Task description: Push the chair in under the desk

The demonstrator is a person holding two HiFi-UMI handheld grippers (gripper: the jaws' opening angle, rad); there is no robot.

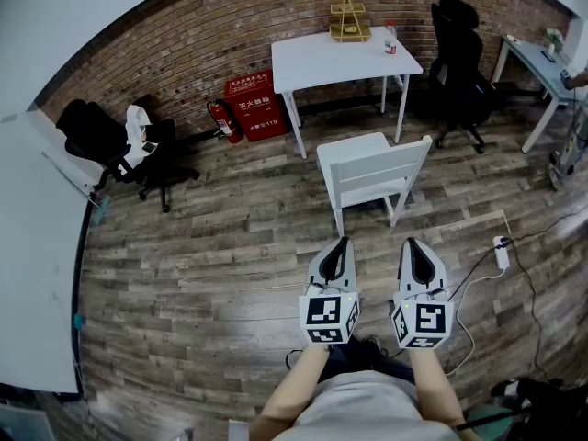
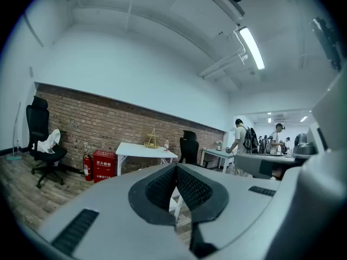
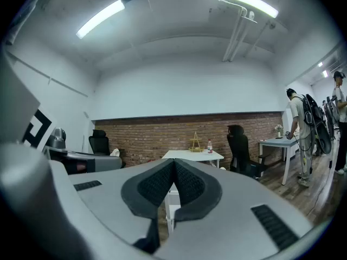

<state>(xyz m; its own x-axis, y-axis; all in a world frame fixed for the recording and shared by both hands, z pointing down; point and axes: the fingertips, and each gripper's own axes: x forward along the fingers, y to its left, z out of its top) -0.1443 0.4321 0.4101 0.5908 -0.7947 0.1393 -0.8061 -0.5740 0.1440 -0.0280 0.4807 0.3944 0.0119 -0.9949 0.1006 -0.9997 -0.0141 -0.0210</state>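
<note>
A white wooden chair (image 1: 372,175) stands on the plank floor, its back toward me and its seat facing the white desk (image 1: 342,56) by the brick wall. A gap of floor lies between chair and desk. My left gripper (image 1: 342,243) and right gripper (image 1: 414,243) are held side by side just short of the chair's backrest, both shut with nothing between the jaws and touching nothing. In the left gripper view the desk (image 2: 143,150) shows beyond the shut jaws. The right gripper view shows the desk (image 3: 191,155) too, with a bit of the chair (image 3: 172,206) peeking below the jaws.
A gold wire rack (image 1: 348,18) and a bottle (image 1: 390,39) stand on the desk. Black office chairs sit at left (image 1: 119,148) and right (image 1: 459,67). A red box (image 1: 250,105) and extinguisher (image 1: 223,120) are by the wall. A power strip (image 1: 501,253) with cables lies at right.
</note>
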